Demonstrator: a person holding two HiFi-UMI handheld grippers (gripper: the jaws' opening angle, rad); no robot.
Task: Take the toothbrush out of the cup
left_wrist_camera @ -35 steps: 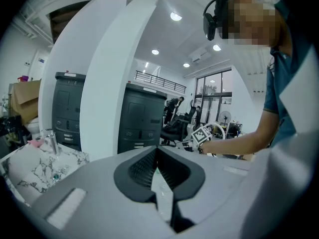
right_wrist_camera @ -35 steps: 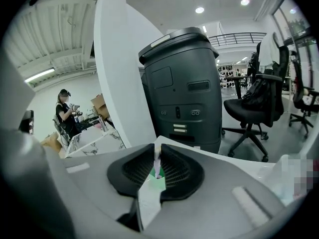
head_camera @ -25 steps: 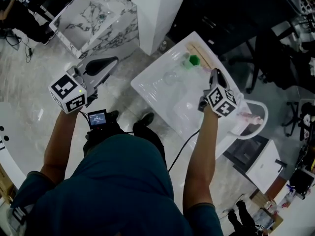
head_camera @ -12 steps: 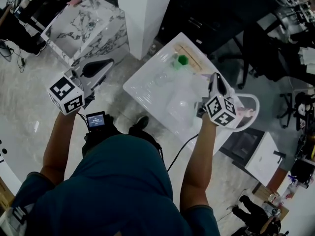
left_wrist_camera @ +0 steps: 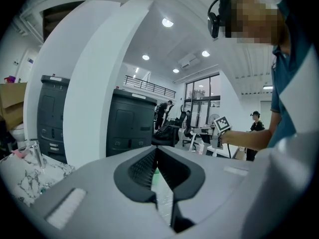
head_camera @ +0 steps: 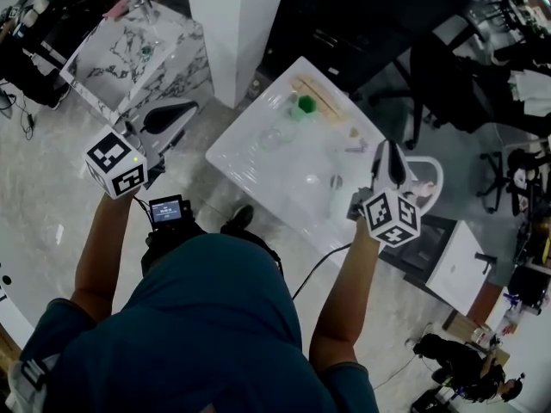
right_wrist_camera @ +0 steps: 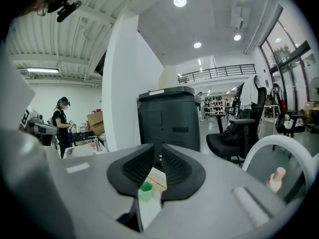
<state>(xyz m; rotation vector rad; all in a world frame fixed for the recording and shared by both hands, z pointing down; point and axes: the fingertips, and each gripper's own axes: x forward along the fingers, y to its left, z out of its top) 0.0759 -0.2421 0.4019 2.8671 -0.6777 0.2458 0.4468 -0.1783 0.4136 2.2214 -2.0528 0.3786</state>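
though clear overhead, green cup (head_camera: pixel 304 106) just peeks past right tongs (right_wrist_camera: pixel 159 158)

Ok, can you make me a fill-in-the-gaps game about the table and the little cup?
1. The small cup on the white table is ___.
2. The left gripper hangs over the ___, not over the table.
3. The chair beside the table is ___.
Missing words: green; floor; white.
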